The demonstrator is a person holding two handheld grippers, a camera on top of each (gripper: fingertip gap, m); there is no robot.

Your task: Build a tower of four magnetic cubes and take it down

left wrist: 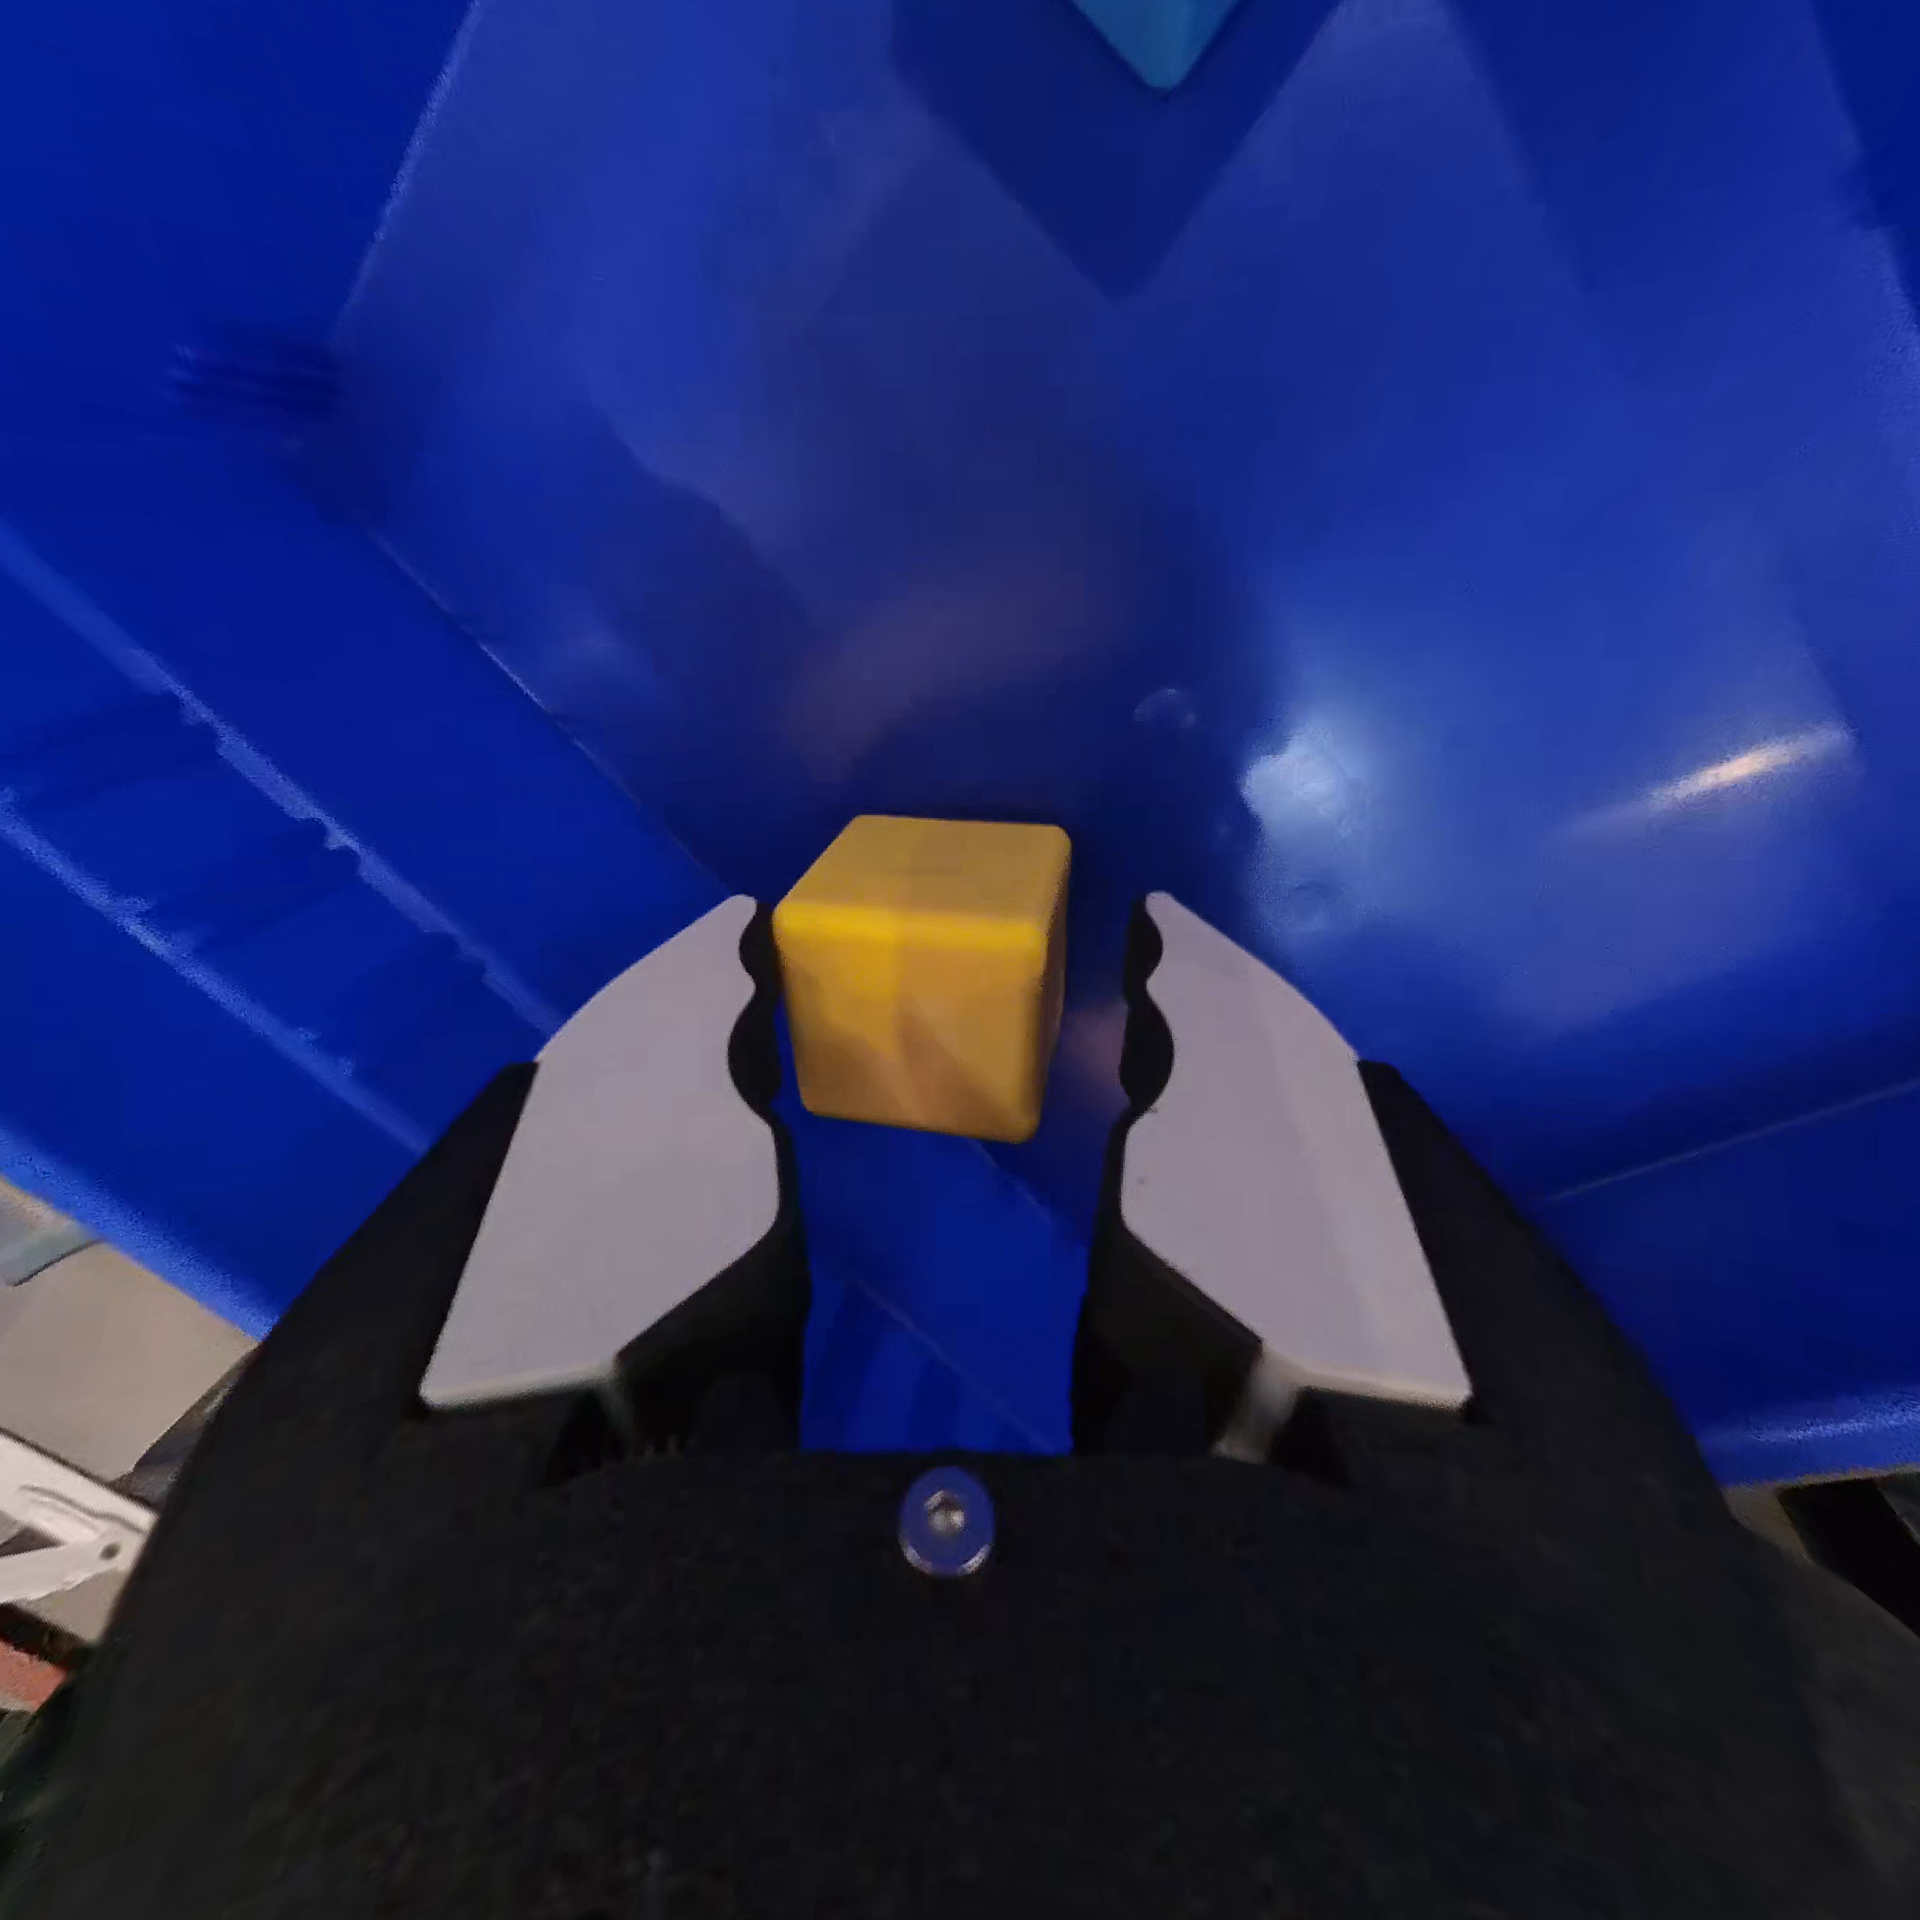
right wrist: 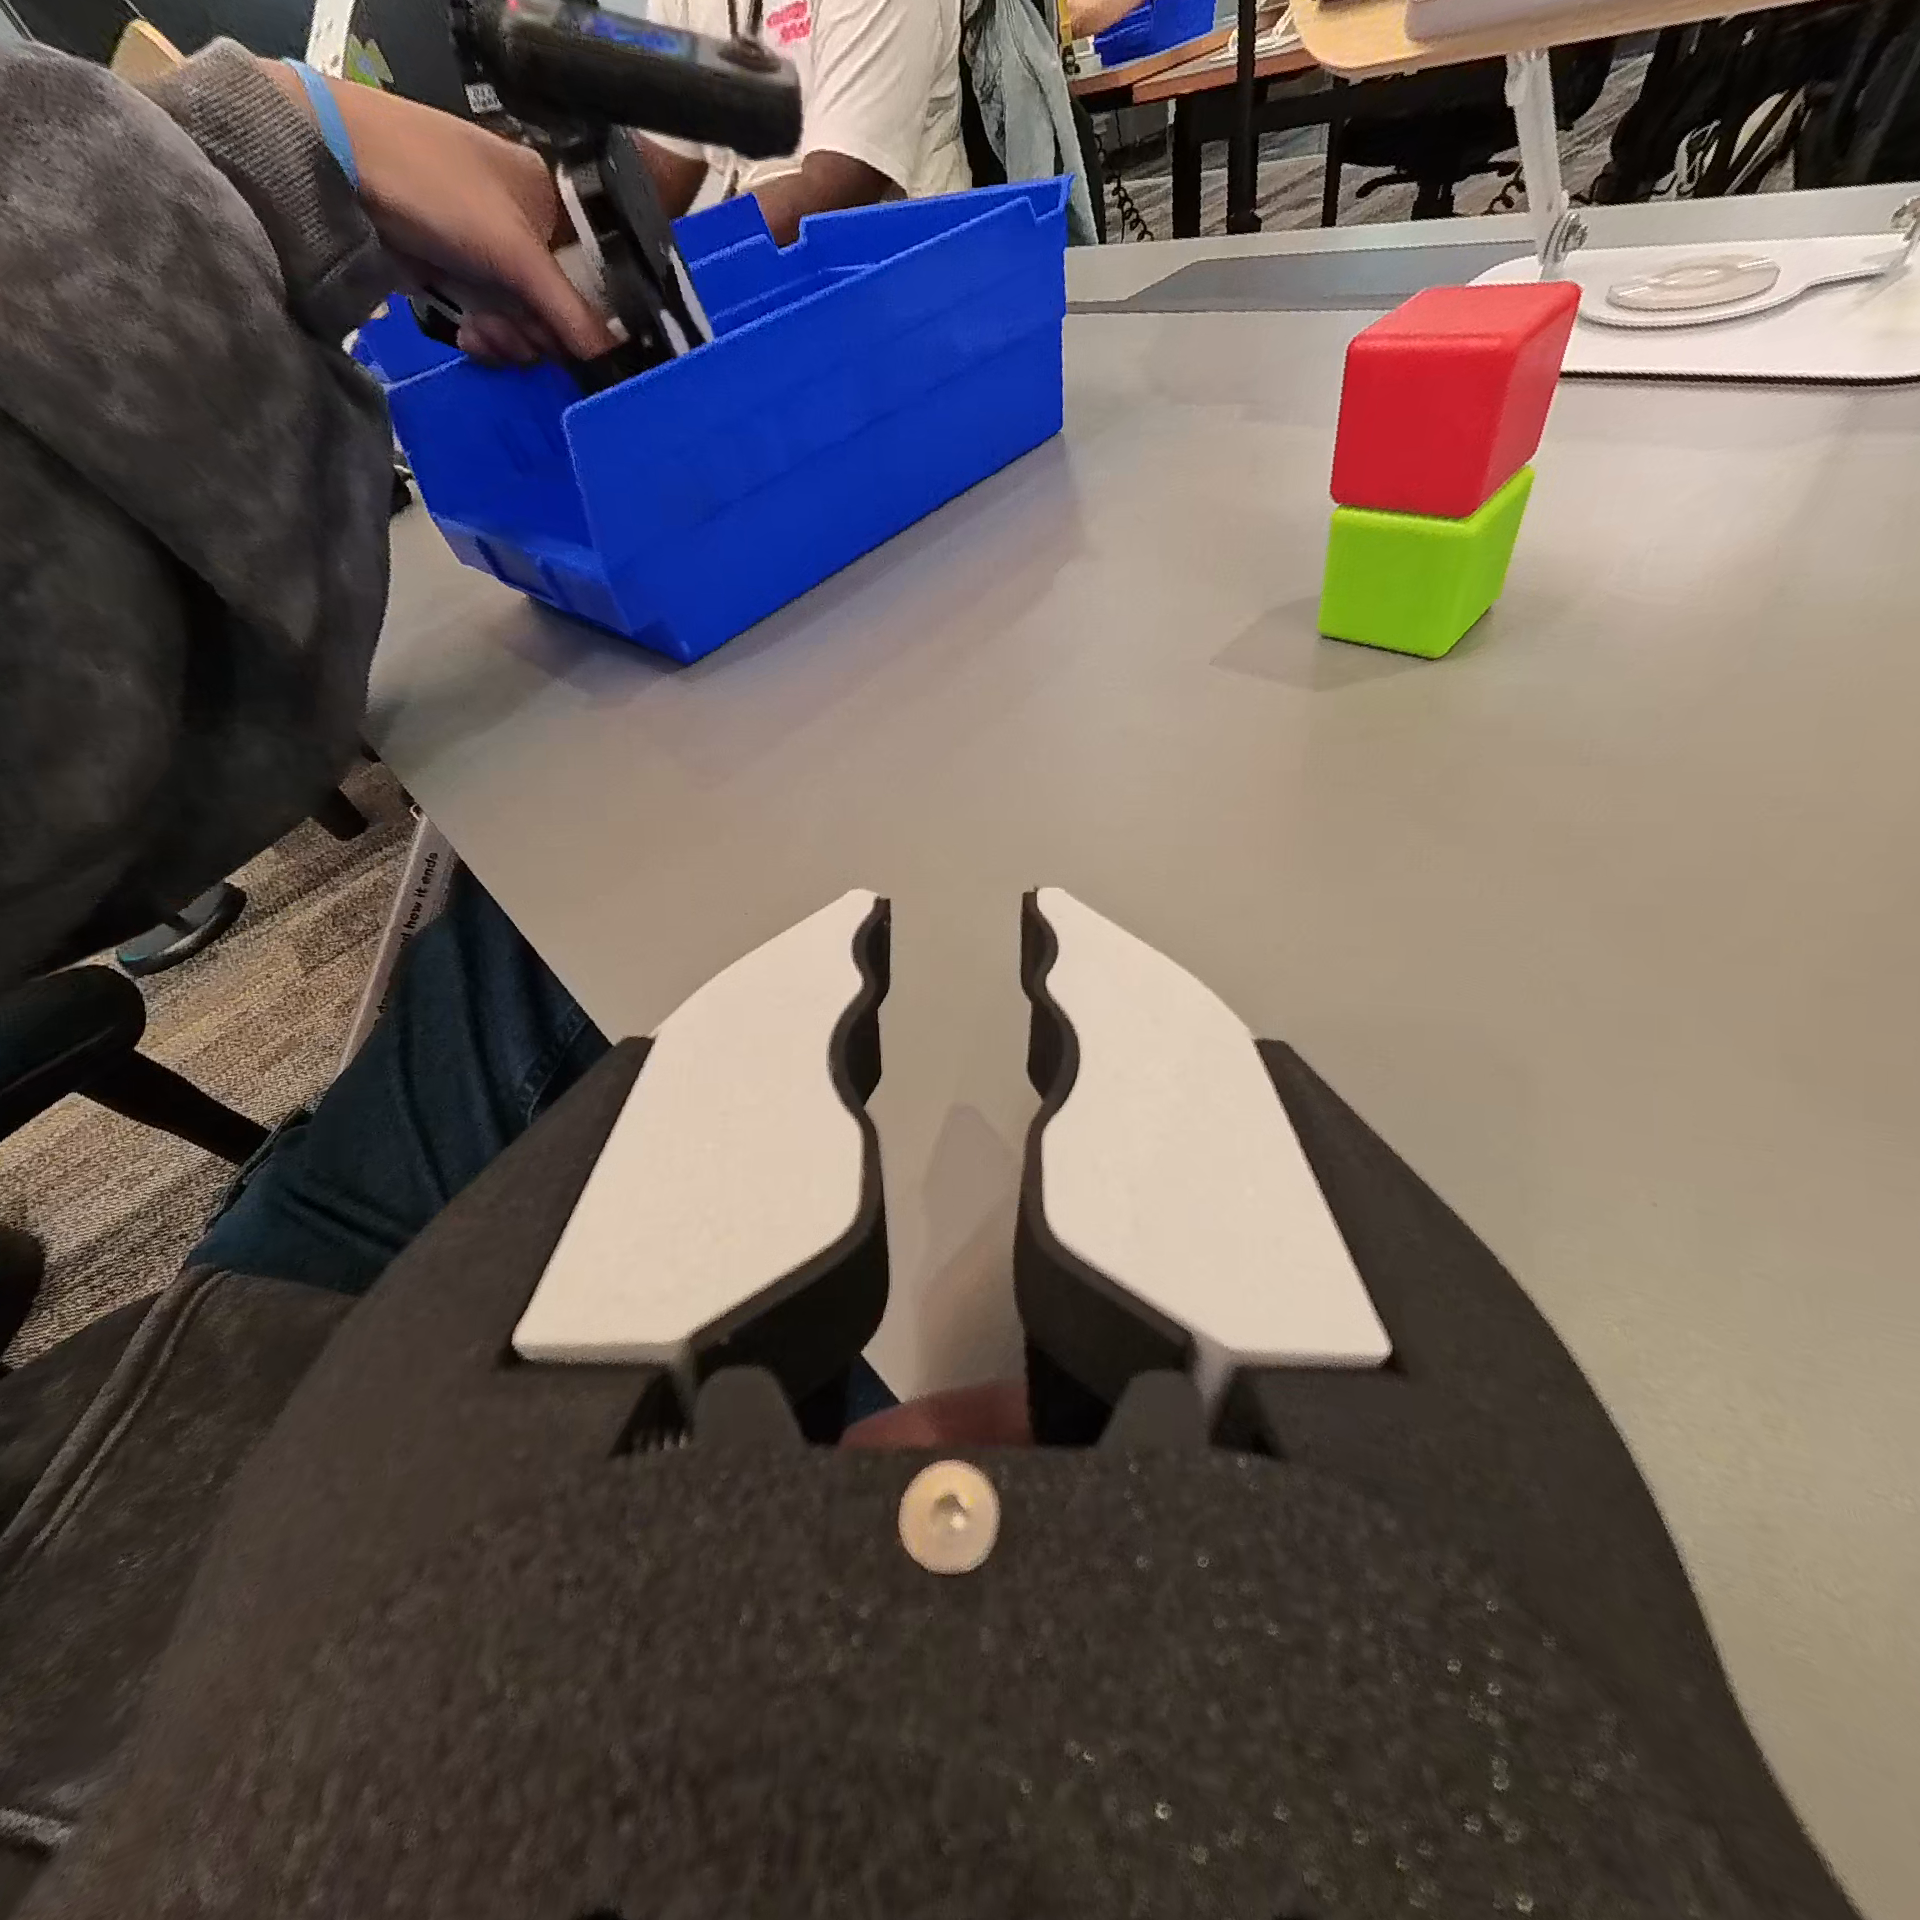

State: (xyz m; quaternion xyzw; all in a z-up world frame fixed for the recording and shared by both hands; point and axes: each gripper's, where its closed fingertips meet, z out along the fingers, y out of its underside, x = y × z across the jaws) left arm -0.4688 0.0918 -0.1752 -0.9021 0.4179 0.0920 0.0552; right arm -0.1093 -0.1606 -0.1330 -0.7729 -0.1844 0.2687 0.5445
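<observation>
The left wrist view sits deep inside the blue bin [left wrist: 1351,520], looking down along its hand-held gripper [left wrist: 945,997] at the bin floor from very close; blue walls fill nearly the whole picture. The right wrist view rides low over the grey worktop [right wrist: 1143,790], facing forward across it from farther back. Both views share the bin [right wrist: 790,447]: the right one shows it from outside, with the left hand-held gripper [right wrist: 634,312] reaching into it.
</observation>
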